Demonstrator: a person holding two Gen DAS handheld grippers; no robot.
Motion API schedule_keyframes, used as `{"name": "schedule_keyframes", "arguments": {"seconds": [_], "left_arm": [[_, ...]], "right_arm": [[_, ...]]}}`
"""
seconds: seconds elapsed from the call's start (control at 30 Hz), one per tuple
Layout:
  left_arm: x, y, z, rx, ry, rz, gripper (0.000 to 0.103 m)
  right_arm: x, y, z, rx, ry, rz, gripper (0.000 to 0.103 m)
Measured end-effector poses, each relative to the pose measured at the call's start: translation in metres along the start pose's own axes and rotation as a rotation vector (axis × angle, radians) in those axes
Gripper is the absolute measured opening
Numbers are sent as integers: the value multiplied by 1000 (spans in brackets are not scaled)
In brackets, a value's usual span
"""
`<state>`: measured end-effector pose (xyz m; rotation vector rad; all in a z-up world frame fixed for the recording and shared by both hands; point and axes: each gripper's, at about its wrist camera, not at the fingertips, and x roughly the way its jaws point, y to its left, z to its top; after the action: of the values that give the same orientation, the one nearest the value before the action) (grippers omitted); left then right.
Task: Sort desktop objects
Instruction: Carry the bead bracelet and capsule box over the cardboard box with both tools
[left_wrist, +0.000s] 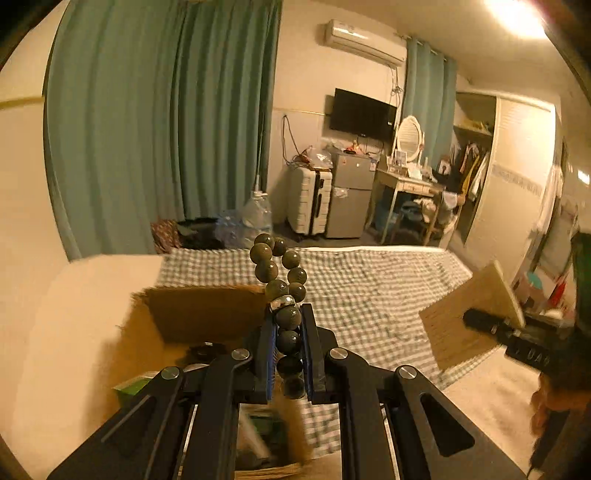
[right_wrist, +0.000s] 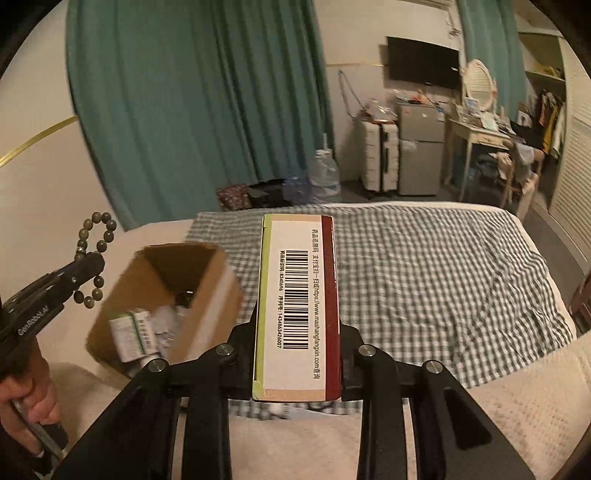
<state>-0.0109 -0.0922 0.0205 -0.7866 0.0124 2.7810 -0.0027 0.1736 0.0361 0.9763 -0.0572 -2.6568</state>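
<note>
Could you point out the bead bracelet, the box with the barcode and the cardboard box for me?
bead bracelet (left_wrist: 288, 317): left wrist view, on a bead between the fingers.
barcode box (right_wrist: 295, 302): right wrist view, on its barcode.
cardboard box (right_wrist: 212, 295): right wrist view, on its outer side wall.

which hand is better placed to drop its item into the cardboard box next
Left, probably. The left gripper, shut on the bead bracelet, hangs right beside the cardboard box, whose open top lies just ahead of it. The right gripper, holding the medicine box, sits farther off, over the checked cloth.
</note>
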Motion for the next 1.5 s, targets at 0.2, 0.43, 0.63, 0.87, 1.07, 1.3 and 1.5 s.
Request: {"name": "schedule_keyframes", "arguments": {"seconds": [0.2,0.43,0.63,0.87,1.07,1.3,1.5], "left_arm": [[-16,44,2,0,-28,60,11],[-12,79,-1,-16,-16,75,11],[1,100,-6,-23,6,93,11],[40,123,-17,-47,77,123,11],[80,130,-30,-43,163,131,11],[109,141,-43,-90,244,157,16],[98,140,-40,-102,203,162,48]], "right_arm": [[0,60,7,-64,-21,51,28],[15,118,9,-125,-15,91,28],[45,156,4,-182,16,110,28],[87,182,-4,-214,65,145,28],[127,193,-6,-215,120,166,28],[169,193,-14,-235,193,179,30],[170,181,-18,-192,159,184,62]]}}
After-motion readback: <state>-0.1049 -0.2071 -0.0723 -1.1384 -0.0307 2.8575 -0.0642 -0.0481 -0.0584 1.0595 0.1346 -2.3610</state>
